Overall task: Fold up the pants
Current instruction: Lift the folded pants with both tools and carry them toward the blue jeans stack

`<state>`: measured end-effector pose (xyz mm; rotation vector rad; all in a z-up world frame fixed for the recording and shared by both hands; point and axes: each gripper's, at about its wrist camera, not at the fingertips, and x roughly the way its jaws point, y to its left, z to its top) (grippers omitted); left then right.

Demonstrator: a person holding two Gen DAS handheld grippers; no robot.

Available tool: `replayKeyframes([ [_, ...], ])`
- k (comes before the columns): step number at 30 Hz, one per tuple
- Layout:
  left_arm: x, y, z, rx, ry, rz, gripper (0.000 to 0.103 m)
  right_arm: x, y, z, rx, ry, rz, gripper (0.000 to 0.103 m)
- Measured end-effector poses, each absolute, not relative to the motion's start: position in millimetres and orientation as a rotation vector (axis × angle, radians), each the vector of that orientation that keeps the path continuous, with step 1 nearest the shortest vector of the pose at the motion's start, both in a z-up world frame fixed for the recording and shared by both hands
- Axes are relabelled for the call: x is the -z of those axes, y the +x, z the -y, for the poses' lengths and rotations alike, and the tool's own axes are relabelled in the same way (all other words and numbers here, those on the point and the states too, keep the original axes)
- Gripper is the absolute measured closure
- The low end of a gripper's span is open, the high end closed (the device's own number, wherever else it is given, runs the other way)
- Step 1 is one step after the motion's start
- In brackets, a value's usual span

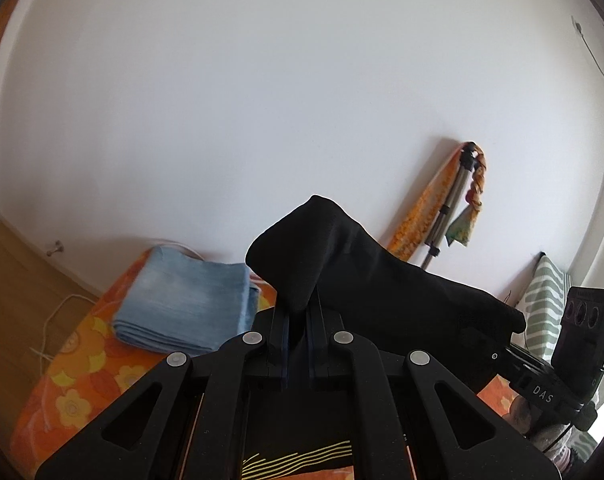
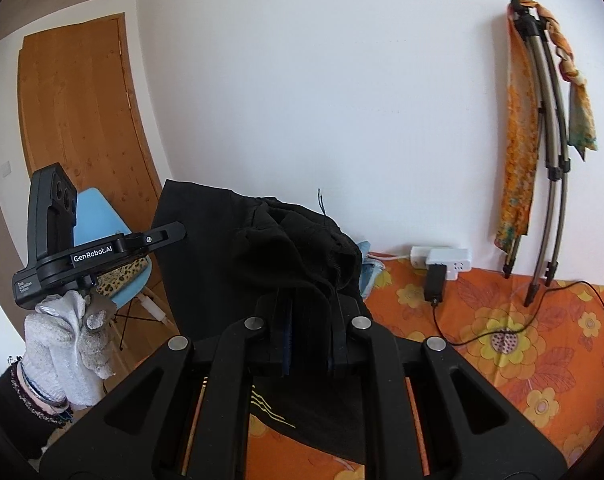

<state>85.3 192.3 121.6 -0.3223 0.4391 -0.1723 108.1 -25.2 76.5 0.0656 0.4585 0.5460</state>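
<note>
The black pants (image 1: 365, 276) hang lifted between both grippers above the orange flowered bedcover (image 1: 86, 364). My left gripper (image 1: 298, 312) is shut on one bunched edge of the pants. My right gripper (image 2: 307, 312) is shut on another bunched edge of the pants (image 2: 230, 256), with the fabric draped over its fingers. The left gripper (image 2: 102, 252) also shows in the right wrist view, held by a white-gloved hand, with its fingers on the cloth's left edge. The right gripper (image 1: 541, 364) shows at the right of the left wrist view. A yellow striped print (image 1: 302, 456) shows low on the cloth.
Folded blue jeans (image 1: 186, 300) lie on the bedcover near the wall. A tripod with orange scarves (image 2: 541, 140) leans on the white wall. A power strip with cable (image 2: 441, 264) sits on the bed. A blue chair (image 2: 102, 240) and wooden door (image 2: 82, 112) are left. A striped pillow (image 1: 545, 300) is right.
</note>
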Motion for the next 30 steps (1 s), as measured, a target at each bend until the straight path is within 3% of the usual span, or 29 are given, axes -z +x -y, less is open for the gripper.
replayKeyframes([
  [16,-101.0,168.7,-275.4,0.037,-0.301,-0.433,0.098,-32.3,236.0,-90.0,-0.61,0.069,-0.493,0.091],
  [30,-16.4,281.9,-315.4,-0.001,-0.36,-0.543,0.098,52.7,353.6,-111.5,-0.581,0.12,-0.605,0.091],
])
